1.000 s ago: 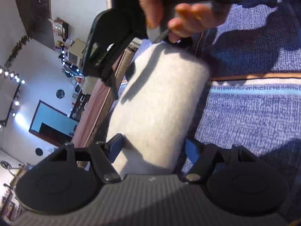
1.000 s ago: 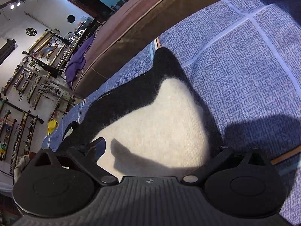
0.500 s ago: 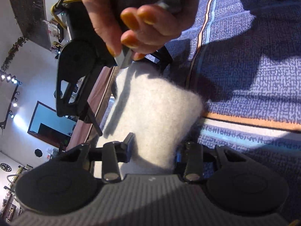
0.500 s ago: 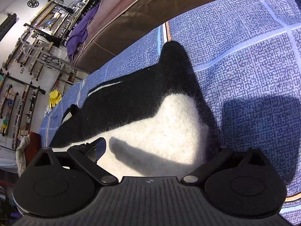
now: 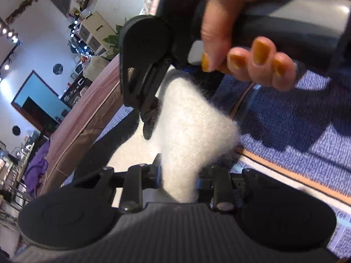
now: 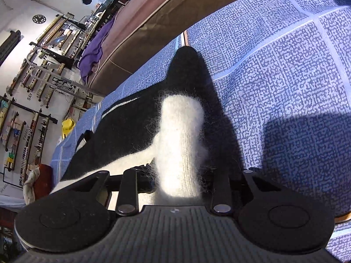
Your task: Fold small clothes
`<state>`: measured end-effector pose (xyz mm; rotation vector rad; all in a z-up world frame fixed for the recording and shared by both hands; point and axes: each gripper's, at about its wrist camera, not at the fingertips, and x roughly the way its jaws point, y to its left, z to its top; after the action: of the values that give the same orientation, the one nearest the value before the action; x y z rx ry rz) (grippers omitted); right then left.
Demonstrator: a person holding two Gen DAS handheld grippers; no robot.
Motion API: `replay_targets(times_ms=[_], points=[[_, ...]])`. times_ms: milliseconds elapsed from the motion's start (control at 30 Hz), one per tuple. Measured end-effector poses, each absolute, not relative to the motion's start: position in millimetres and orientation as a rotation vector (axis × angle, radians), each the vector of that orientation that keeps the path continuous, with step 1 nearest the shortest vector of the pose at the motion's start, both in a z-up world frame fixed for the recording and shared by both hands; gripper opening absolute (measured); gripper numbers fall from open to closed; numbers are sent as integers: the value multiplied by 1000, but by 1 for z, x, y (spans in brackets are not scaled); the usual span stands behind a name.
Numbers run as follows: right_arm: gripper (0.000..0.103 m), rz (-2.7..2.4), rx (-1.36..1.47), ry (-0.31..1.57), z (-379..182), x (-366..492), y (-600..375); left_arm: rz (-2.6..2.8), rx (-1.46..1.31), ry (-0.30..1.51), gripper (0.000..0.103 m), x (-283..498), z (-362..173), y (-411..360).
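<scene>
A fuzzy white and black knit garment (image 5: 193, 131) lies on a blue patterned bedspread (image 5: 296, 135). My left gripper (image 5: 177, 182) is shut on the garment's white edge, which bunches up between its fingers. In the left wrist view the right gripper (image 5: 151, 118) shows ahead, held by a hand with orange nails, gripping the far end of the same white edge. In the right wrist view my right gripper (image 6: 177, 184) is shut on a white fold of the garment (image 6: 179, 135), with the black part (image 6: 131, 120) spread to the left.
The blue bedspread (image 6: 274, 76) stretches to the right and ahead. A brown headboard or mattress edge (image 6: 149, 22) runs along the far side with a purple cloth (image 6: 94, 50) on it. A room with shelves lies beyond on the left.
Both grippers have closed from open onto the white edge of the garment. The edge is now pinched and lifted into a ridge between them.
</scene>
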<state>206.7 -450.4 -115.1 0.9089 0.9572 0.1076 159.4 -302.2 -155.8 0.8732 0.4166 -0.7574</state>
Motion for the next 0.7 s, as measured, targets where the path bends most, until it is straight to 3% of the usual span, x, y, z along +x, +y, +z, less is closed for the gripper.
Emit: replay_targets(times_ms=[367, 700], points=[[46, 196, 1031, 840, -72, 208, -433, -745, 544, 451, 25, 178, -92, -244], [44, 407, 915, 764, 7, 278, -323, -624, 152, 446, 25, 224, -15, -117]])
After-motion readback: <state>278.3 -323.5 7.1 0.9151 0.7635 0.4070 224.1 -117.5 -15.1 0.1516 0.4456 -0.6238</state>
